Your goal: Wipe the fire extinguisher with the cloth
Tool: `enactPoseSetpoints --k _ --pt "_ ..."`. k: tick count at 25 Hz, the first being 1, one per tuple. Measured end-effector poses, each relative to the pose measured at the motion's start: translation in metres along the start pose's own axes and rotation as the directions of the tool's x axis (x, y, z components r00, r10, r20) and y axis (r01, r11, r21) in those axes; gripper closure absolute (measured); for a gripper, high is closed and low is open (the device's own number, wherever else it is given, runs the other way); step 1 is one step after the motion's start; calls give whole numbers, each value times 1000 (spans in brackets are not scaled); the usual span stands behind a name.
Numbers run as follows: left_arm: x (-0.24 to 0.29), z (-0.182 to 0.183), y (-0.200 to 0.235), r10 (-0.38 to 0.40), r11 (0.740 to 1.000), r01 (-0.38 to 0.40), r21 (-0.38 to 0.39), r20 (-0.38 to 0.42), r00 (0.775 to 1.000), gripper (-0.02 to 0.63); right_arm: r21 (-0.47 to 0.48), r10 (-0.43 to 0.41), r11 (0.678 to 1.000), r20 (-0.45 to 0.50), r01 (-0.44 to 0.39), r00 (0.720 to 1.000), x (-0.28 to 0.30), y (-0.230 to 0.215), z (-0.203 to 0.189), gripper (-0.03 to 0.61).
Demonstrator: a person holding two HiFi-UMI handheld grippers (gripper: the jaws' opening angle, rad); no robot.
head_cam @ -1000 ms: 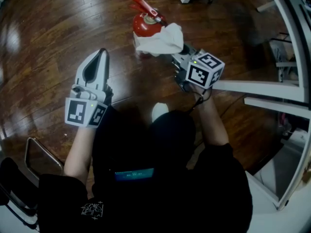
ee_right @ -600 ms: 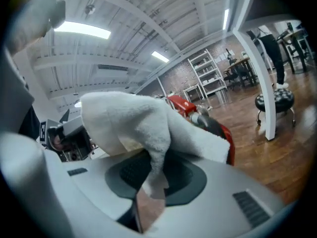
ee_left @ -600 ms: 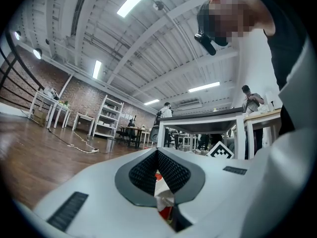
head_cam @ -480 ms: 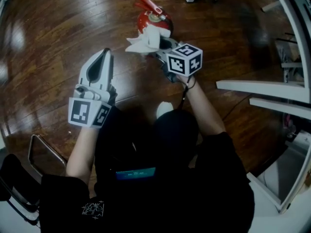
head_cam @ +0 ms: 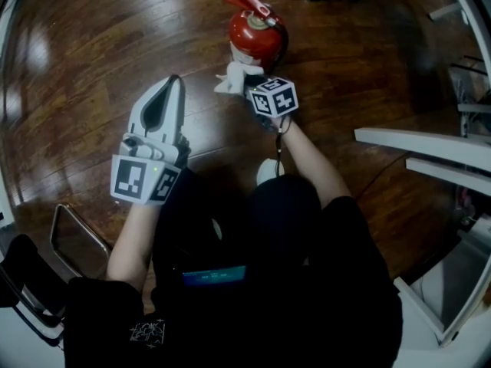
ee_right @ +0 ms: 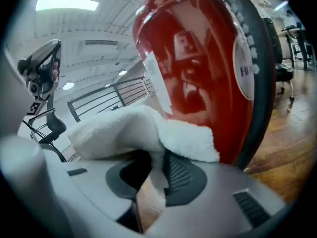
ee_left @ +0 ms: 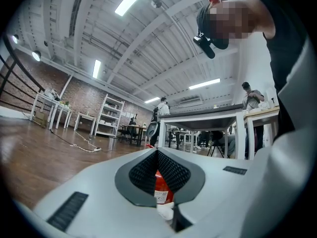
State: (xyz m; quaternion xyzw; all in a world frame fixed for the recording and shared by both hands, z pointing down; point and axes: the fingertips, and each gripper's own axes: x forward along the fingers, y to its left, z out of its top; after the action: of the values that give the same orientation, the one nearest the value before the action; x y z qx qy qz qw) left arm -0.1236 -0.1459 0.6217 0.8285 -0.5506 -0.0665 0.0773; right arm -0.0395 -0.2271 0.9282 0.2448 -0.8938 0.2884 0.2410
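Observation:
A red fire extinguisher (head_cam: pixel 257 33) stands upright on the wooden floor (head_cam: pixel 84 60), its black hose (ee_right: pixel 255 68) running down its side. My right gripper (head_cam: pixel 247 83) is shut on a white cloth (head_cam: pixel 236 75) and presses it against the lower body of the extinguisher (ee_right: pixel 198 58). The cloth (ee_right: pixel 133 130) bulges over the jaws and touches the red shell. My left gripper (head_cam: pixel 165 94) hovers to the left of the extinguisher, jaws shut and empty. Through its pads the extinguisher (ee_left: pixel 161 185) and a bit of cloth (ee_left: pixel 166 211) show ahead.
White table frames (head_cam: pixel 422 140) stand at the right. A metal chair frame (head_cam: pixel 73 244) is at the lower left. A white shoe (head_cam: pixel 268 171) rests on the floor below the right gripper. Tables, shelves (ee_left: pixel 109 115) and people (ee_left: pixel 161 108) stand far off.
My right gripper has carried the cloth left and down the extinguisher's near side, from beside its top to its lower body. The left gripper has hardly moved.

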Motion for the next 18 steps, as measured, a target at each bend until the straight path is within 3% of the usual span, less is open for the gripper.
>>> enactPoseSetpoints --k 3,10,14,18 --pt "1 -1 1 -1 1000 1 -4 2 1000 611 -34 16 999 19 -15 1000 -14 11 12 483" --pt "5 -4 1 -22 999 22 -23 6 1000 611 -57 116 993 222 -106 968 -134 55 98 483" --pt "10 -5 -3 -33 999 33 -30 10 999 611 -64 74 996 298 -58 952 -180 44 143 483" --pt "12 -9 -6 -36 999 36 -30 0 999 611 -21 47 999 311 -43 949 -171 15 154 483"
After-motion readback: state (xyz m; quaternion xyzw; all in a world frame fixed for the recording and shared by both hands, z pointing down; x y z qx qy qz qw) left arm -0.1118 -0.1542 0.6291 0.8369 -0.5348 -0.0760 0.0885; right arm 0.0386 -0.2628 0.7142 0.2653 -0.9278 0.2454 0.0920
